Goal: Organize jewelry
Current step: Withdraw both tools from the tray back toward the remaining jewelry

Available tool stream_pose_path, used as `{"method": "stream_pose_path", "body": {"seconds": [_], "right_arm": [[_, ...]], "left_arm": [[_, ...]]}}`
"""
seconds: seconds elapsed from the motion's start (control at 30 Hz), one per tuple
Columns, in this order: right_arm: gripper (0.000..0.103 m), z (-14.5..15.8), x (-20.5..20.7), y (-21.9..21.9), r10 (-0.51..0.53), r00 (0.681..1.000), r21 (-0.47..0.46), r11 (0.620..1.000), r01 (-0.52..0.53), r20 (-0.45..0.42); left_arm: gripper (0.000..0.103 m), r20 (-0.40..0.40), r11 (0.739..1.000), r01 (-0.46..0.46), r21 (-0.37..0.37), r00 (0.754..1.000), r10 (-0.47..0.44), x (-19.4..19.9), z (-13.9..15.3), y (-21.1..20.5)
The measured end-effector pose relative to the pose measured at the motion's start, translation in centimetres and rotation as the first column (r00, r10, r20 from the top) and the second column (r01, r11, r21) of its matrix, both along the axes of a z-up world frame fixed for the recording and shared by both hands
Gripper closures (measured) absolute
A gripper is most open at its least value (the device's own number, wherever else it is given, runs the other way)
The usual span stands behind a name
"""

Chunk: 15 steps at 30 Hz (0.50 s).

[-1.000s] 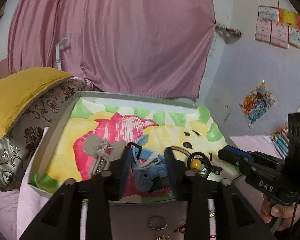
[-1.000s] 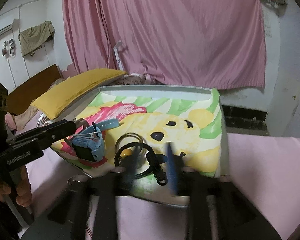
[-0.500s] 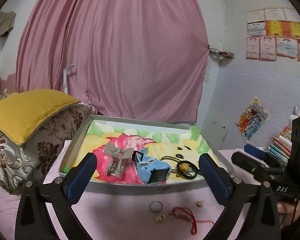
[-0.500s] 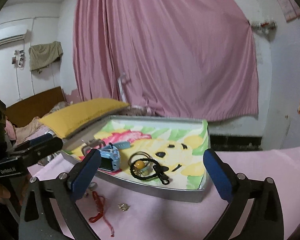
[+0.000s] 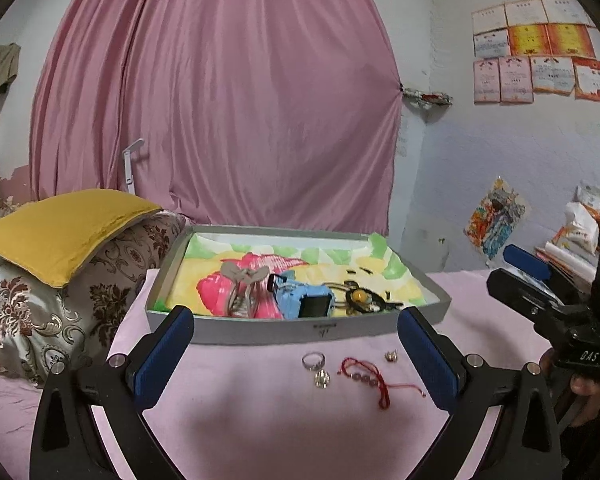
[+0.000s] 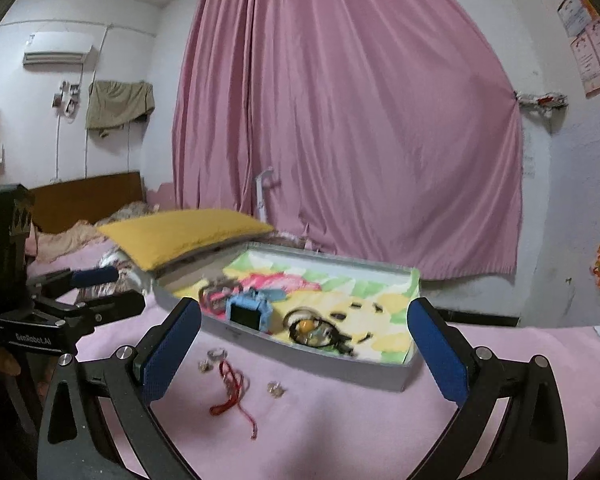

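A grey tray (image 5: 260, 330) with a cartoon lining sits on the pink sheet. It holds a grey hair clip (image 5: 244, 284), a blue smartwatch (image 5: 304, 300) and a black cord bracelet (image 5: 358, 298) with an amber bead. In front of the tray lie a silver ring (image 5: 313, 360), a red string bracelet (image 5: 364, 374) and two small earrings (image 5: 392, 356). My left gripper (image 5: 296, 316) is open and empty, set back from the tray's front wall. My right gripper (image 6: 305, 306) is also open and empty, facing the tray (image 6: 340, 364) from the right, with the red string bracelet (image 6: 230, 384) below it.
A yellow pillow (image 5: 56, 236) on a patterned cushion (image 5: 40, 312) lies left of the tray. A pink curtain (image 5: 220, 100) hangs behind. Books and bags (image 5: 572, 240) are stacked at the right. A person's hand (image 5: 588, 392) holds the right gripper's handle.
Both grippers were narrow and close over the tray, the left around the blue smartwatch. Both have since opened wide and drawn back; the watch and black bracelet stay in the tray.
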State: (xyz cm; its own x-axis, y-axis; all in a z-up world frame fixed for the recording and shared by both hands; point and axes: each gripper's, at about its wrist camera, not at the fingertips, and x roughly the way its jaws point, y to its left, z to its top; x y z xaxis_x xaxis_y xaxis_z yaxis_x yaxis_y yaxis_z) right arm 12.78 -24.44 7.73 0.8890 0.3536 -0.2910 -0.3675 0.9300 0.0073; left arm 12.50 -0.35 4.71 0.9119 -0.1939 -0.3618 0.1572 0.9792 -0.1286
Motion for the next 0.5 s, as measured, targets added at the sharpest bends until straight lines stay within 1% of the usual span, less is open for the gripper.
{"method": "stream_pose_path", "body": {"seconds": [0.1, 0.17, 0.23, 0.27, 0.37, 0.4, 0.43, 0.47, 0.5], "right_arm": [[0.002, -0.6, 1.0, 0.1, 0.018, 0.997, -0.031, 0.999, -0.02, -0.071], [0.002, -1.3, 1.7, 0.1, 0.027, 0.99, -0.058, 0.998, -0.035, -0.139], [0.002, -2.0, 2.6, -0.2, 0.042, 0.981, -0.054, 0.997, -0.053, -0.191], [0.002, -2.4, 3.2, -0.4, 0.052, 0.971, -0.047, 0.997, -0.065, -0.234], [0.003, -3.3, 4.3, -0.8, 0.056, 0.947, -0.032, 0.997, -0.069, -0.316], [0.003, -3.6, 4.7, -0.7, 0.059, 0.943, -0.027, 0.997, -0.072, -0.328], [0.008, -3.9, 5.0, -0.7, 0.067, 0.935, -0.02, 0.997, -0.078, -0.348], [0.017, -4.3, 5.4, -0.6, 0.078, 0.923, -0.013, 0.996, -0.089, -0.376], [0.022, -4.5, 5.6, -0.5, 0.084, 0.917, -0.009, 0.995, -0.096, -0.39]], "left_arm": [[0.001, -0.031, 1.0, 0.021, 0.019, 0.999, -0.02, 0.1, -0.2, 0.0], [0.001, -0.067, 0.999, 0.037, 0.035, 0.997, -0.035, 0.4, -0.5, 0.0], [0.001, -0.107, 0.998, 0.053, 0.039, 0.993, -0.048, 0.9, -0.8, 0.0], [0.001, -0.126, 0.998, 0.059, 0.037, 0.991, -0.054, 1.2, -1.0, 0.0], [0.001, -0.19, 0.997, 0.072, 0.029, 0.98, -0.065, 2.1, -1.7, -0.1], [0.001, -0.209, 0.997, 0.077, 0.025, 0.975, -0.07, 2.5, -1.9, 0.0], [0.001, -0.228, 0.996, 0.083, 0.019, 0.971, -0.076, 2.8, -2.1, 0.0], [0.001, -0.246, 0.996, 0.085, 0.015, 0.966, -0.079, 3.0, -2.3, 0.0], [0.001, -0.26, 0.996, 0.085, 0.013, 0.962, -0.078, 3.2, -2.5, 0.0]]}}
